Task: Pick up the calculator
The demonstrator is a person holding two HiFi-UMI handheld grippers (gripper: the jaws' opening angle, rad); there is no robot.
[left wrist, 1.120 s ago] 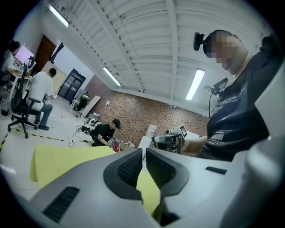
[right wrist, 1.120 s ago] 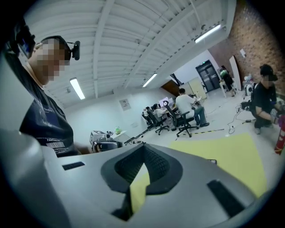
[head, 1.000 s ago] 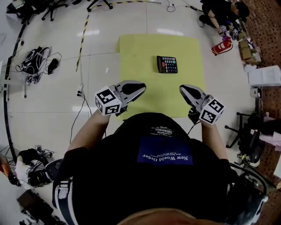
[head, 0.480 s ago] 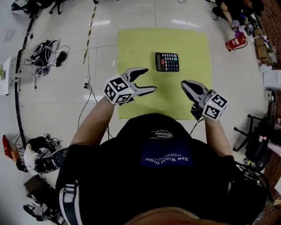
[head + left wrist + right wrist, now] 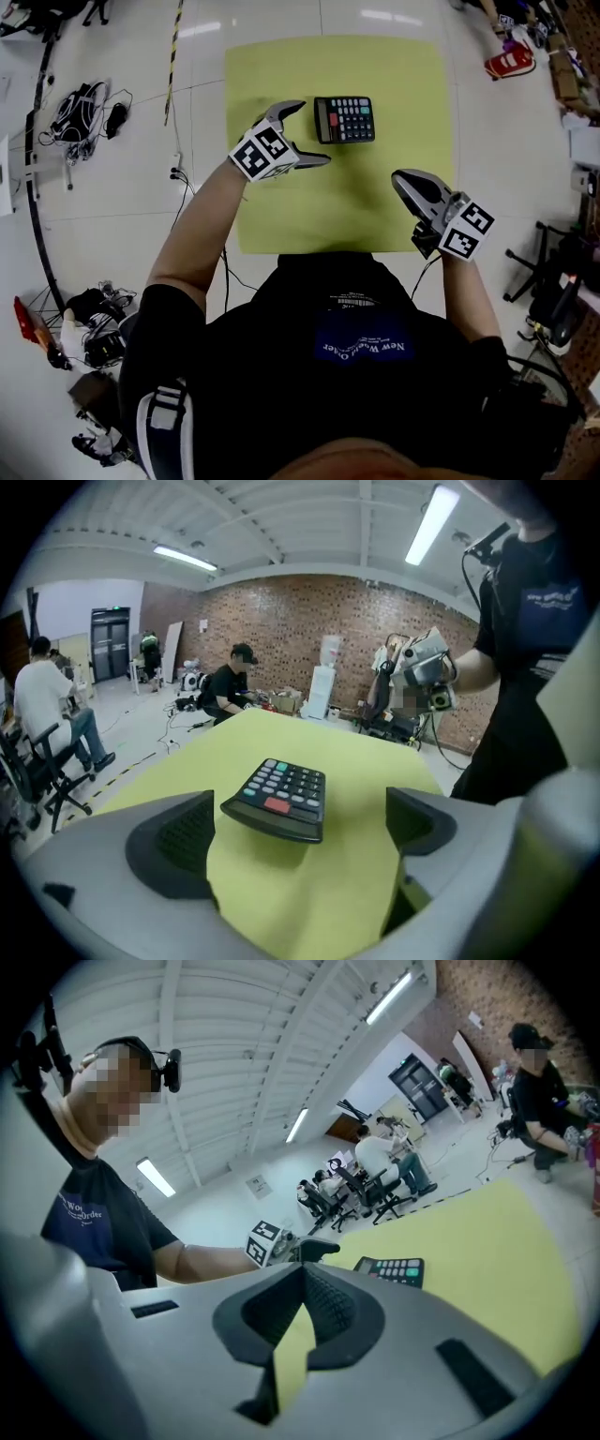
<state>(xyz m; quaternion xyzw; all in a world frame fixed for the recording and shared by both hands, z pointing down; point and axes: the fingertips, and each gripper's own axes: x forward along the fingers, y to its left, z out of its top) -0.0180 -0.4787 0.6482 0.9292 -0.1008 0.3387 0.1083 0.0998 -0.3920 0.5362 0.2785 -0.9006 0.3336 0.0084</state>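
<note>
A black calculator [image 5: 344, 119] with grey keys and a red key lies flat on the yellow mat [image 5: 403, 187]. My left gripper [image 5: 309, 133] hangs just left of it, its jaws opening wide and pointing at the calculator's left end. In the left gripper view the calculator [image 5: 278, 799] sits just ahead of the spread jaws [image 5: 295, 832], with nothing between the pads. My right gripper [image 5: 405, 183] hovers over the mat's near right part, shut and empty; the right gripper view shows its pads [image 5: 302, 1312] pressed together, with the calculator [image 5: 391, 1270] beyond.
The mat lies on a white tiled floor. Cables and bags [image 5: 80, 117] are scattered at the left; a red object [image 5: 511, 62] and boxes are at the far right. People sit in the background [image 5: 230, 686], and a black chair [image 5: 548, 300] stands at the right.
My left gripper has moved forward and down toward the calculator and its jaws have gone from shut to wide open. My right gripper has shifted slightly and stays shut.
</note>
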